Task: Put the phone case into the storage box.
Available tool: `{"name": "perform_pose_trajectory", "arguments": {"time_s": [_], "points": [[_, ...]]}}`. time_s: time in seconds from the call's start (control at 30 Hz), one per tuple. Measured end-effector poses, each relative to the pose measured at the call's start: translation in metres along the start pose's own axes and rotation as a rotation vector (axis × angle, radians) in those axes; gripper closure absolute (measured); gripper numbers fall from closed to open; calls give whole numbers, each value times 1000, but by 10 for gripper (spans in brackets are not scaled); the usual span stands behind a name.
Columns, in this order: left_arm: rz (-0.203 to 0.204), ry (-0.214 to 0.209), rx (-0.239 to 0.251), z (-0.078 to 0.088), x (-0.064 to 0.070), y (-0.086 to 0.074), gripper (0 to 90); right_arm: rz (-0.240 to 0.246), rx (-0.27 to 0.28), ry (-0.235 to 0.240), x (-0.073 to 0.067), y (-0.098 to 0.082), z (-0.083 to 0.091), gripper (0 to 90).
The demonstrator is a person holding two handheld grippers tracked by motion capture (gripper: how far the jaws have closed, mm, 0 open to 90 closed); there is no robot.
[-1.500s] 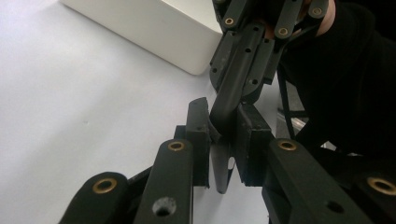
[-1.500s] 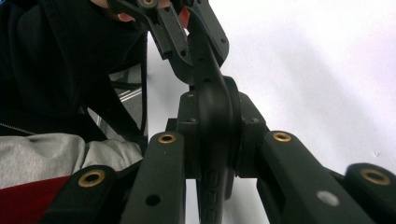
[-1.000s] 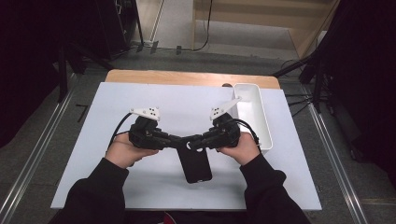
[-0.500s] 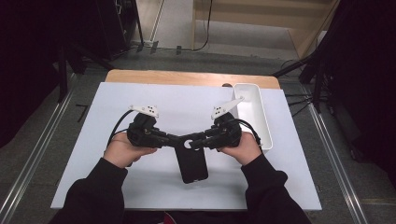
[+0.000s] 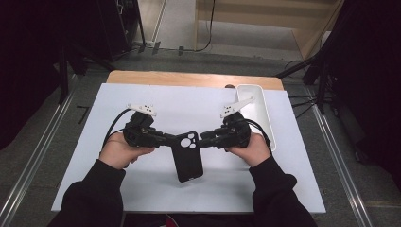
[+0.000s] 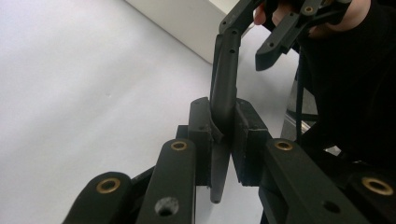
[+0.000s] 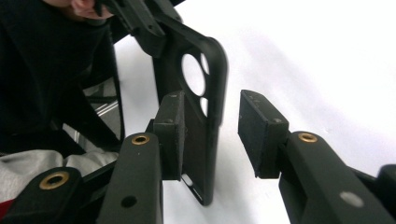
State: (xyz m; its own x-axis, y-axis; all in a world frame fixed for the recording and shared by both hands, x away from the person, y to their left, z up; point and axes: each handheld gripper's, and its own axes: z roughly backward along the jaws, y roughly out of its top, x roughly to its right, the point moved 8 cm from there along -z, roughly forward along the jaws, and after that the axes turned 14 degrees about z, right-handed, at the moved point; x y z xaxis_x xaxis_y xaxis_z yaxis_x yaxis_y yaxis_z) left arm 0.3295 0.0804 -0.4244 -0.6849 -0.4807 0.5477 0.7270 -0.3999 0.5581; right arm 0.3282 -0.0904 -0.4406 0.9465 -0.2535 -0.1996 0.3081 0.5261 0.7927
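The black phone case (image 5: 187,158), held up just above the white mat (image 5: 85,142), looks light, thin and bendy, so the left gripper (image 6: 219,126) clamps its camera-end edge while the right gripper (image 7: 210,130) has just been opening, one pad clear.

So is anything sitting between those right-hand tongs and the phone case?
Nothing visible does. The right tongs have just been opening: the phone case stands between their pads, with a gap to one pad. The left tongs clamp the case's opposite edge.
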Motion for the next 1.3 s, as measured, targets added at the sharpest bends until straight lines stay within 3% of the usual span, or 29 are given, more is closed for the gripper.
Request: {"name": "perform_pose_trajectory", "arguments": {"time_s": [0.2,0.4,0.5,0.57,0.7,0.83,1.07,1.3], "points": [[6,22,14,5,1,1,789,-33,4,-65,4,-3,5,596],[15,40,30,9,0,2,788,-88,-1,-190,8,-11,6,574],[9,51,39,11,-1,3,787,-113,-19,-252,10,-18,4,531],[14,54,46,12,-1,4,788,-116,-29,-267,10,-22,3,507],[26,65,60,14,-2,5,787,-105,14,-318,10,-27,-4,407],[47,82,79,17,-4,7,788,-107,13,-359,12,-34,-10,342],[80,134,109,21,-10,10,788,-80,19,-376,8,-43,-19,291],[81,179,154,23,-12,14,787,-53,-2,-379,1,-50,-33,222]]}}
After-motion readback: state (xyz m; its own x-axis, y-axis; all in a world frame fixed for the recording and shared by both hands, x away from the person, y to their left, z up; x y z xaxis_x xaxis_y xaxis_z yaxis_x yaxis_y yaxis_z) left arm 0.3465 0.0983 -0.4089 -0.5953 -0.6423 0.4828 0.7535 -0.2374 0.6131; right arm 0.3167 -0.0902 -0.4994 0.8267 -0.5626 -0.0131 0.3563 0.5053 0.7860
